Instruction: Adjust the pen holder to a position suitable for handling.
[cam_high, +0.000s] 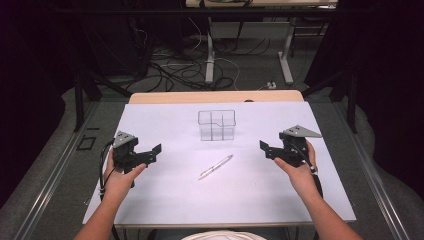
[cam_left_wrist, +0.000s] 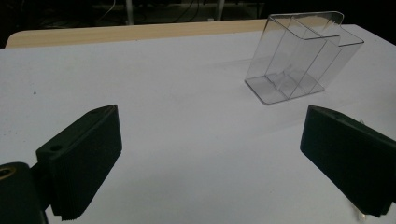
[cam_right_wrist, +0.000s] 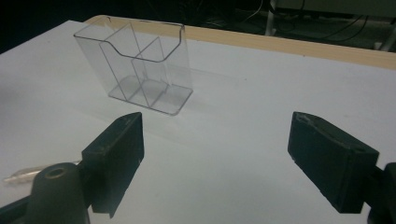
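Observation:
A clear plastic organiser (cam_high: 216, 125) with several compartments stands upright and empty at the middle back of the white table; it also appears as the organiser (cam_left_wrist: 299, 58) and the organiser (cam_right_wrist: 140, 67). A silver pen (cam_high: 215, 167) lies flat in front of it, and its pale tip (cam_right_wrist: 21, 173) peeks in at the lower left of the right gripper view. My left gripper (cam_high: 154, 153) rests at the table's left, jaws wide apart with nothing between them (cam_left_wrist: 210, 163). My right gripper (cam_high: 265, 149) is held at the right, open and empty (cam_right_wrist: 215, 158). Both point inward toward the pen.
The white table top (cam_high: 175, 200) has a wooden strip (cam_high: 215, 96) along its far edge. Behind it are table legs and tangled cables (cam_high: 200, 70) on a grey floor. The person's forearms enter from the bottom.

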